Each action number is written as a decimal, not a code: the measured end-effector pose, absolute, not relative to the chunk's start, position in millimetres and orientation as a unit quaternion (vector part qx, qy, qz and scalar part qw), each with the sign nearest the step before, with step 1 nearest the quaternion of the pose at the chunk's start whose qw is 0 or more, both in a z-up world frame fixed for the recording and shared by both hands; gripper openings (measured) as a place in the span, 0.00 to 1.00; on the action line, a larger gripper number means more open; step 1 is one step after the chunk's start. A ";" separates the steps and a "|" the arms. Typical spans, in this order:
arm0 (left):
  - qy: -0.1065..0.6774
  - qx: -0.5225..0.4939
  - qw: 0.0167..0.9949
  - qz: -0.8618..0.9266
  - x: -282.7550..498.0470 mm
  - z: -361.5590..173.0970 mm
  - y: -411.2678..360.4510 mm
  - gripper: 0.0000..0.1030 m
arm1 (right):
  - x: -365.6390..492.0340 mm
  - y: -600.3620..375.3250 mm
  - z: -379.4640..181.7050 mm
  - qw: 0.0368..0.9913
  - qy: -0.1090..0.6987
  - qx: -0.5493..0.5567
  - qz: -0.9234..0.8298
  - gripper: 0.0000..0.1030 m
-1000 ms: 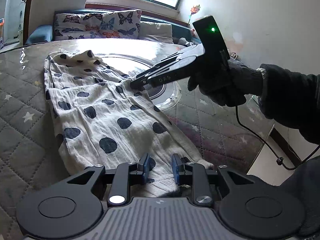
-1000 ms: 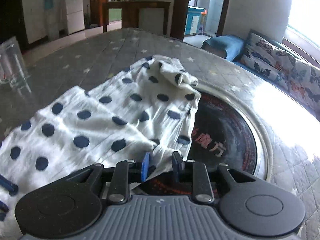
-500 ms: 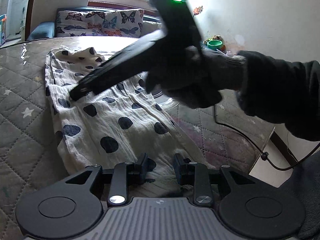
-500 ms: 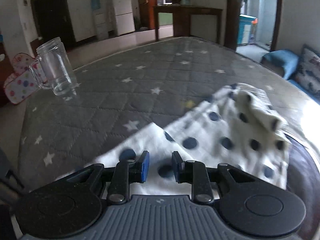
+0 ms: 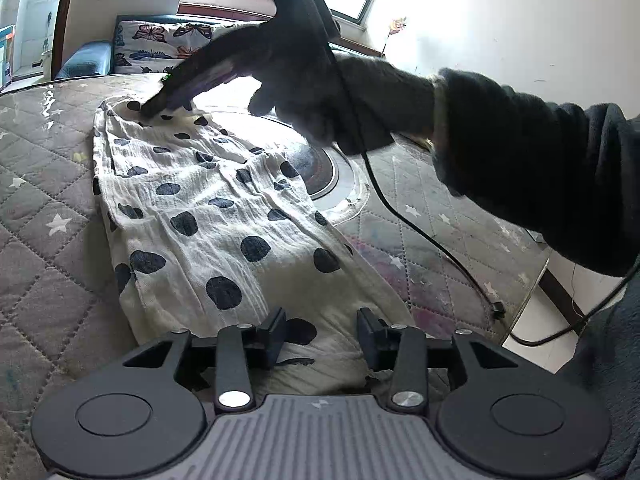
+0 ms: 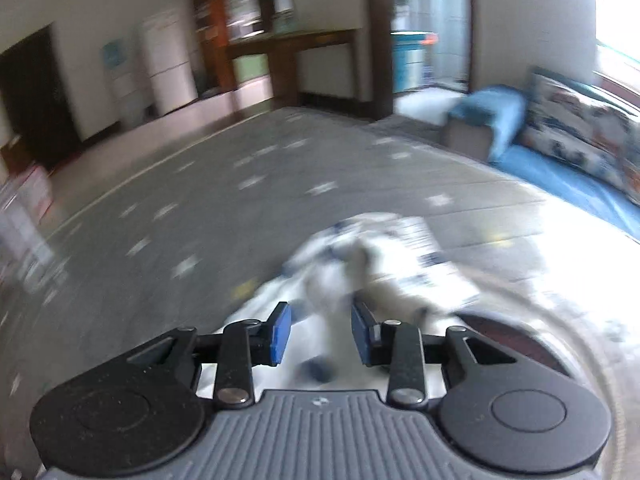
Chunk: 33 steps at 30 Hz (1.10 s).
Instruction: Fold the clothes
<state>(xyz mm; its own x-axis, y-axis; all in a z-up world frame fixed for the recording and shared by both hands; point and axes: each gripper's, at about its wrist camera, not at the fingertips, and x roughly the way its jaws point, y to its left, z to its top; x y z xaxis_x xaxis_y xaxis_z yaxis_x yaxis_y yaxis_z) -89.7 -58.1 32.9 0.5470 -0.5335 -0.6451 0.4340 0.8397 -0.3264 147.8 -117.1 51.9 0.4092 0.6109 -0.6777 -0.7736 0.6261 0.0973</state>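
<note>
Left wrist view shows the spotted cloth (image 5: 224,216) lying long and wrinkly on the quilted tabletop (image 5: 44,208), from the near edge toward the far edge by the window. One side covers part of a round glass plate (image 5: 340,176) in the tabletop's middle. The left gripper (image 5: 322,338) has its fingers spread apart over the near end, holding nothing. The right gripper (image 6: 320,334), in a gloved hand (image 5: 320,92), is spread apart too and reaches the bunched far end. I think the far end is about to be grabbed; next, the fingers must close on it. A butterfly pillow (image 5: 160,40) sits behind.
</note>
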 end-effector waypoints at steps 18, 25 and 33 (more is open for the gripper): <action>0.395 -0.066 0.875 -0.270 -86.4 32.8 -57.1 0.47 | 190.9 -131.1 46.4 0.850 0.372 -0.047 0.370 0.28; 0.395 -0.067 0.877 -0.265 -87.6 34.5 -57.3 0.49 | 207.6 -136.5 44.2 0.855 0.381 -0.021 0.351 0.17; 0.379 -0.065 0.890 -0.244 -92.4 43.7 -47.7 0.54 | 154.0 -152.0 75.8 0.851 0.341 -0.053 0.396 0.17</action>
